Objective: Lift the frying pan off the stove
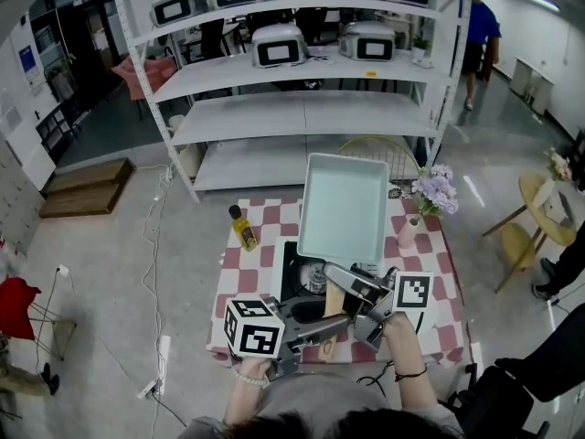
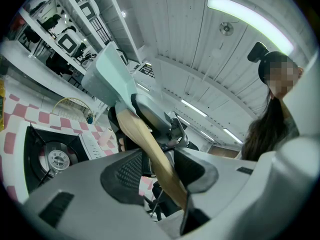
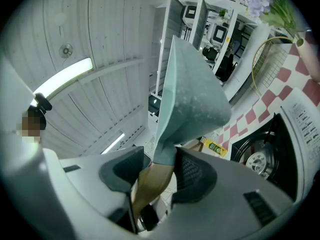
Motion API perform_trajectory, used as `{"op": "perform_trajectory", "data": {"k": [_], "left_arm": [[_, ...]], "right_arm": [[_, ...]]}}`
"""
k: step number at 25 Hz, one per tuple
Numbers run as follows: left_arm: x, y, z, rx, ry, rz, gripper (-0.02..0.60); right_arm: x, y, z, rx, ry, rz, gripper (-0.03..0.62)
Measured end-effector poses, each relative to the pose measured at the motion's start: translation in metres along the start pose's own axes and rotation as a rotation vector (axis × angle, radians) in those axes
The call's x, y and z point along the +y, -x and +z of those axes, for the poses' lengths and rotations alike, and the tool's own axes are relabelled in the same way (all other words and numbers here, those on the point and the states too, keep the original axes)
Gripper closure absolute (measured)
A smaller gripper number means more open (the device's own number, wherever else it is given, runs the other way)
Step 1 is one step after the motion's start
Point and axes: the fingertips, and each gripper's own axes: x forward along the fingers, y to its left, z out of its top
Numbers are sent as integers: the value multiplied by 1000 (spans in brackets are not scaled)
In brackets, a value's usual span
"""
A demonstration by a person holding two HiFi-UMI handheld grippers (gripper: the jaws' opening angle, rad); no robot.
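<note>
A pale teal rectangular frying pan [image 1: 343, 206] hangs in the air above the black stove [image 1: 294, 273], tilted with its open side toward me. Its wooden handle [image 1: 333, 302] points back at me. My left gripper [image 1: 320, 326] is shut on the handle's near end, and my right gripper [image 1: 352, 291] is shut on it closer to the pan. In the left gripper view the handle [image 2: 150, 149] runs between the jaws of the left gripper [image 2: 160, 166], with the burner [image 2: 56, 157] below. In the right gripper view the pan [image 3: 192, 94] rises just past the right gripper [image 3: 155, 166].
The stove sits on a red-and-white checked tablecloth [image 1: 265, 245]. A yellow oil bottle [image 1: 244, 228] stands to the left, a pink vase of purple flowers [image 1: 430, 195] to the right, a wire basket [image 1: 379, 154] behind. White shelving [image 1: 302, 108] stands beyond the table.
</note>
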Motion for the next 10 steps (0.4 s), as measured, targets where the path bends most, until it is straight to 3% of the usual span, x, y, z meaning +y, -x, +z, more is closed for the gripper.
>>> {"op": "perform_trajectory", "data": {"k": [10], "left_arm": [[-2, 1, 1, -3, -1, -2, 382]], "right_arm": [[1, 0, 0, -2, -4, 2, 399]]}}
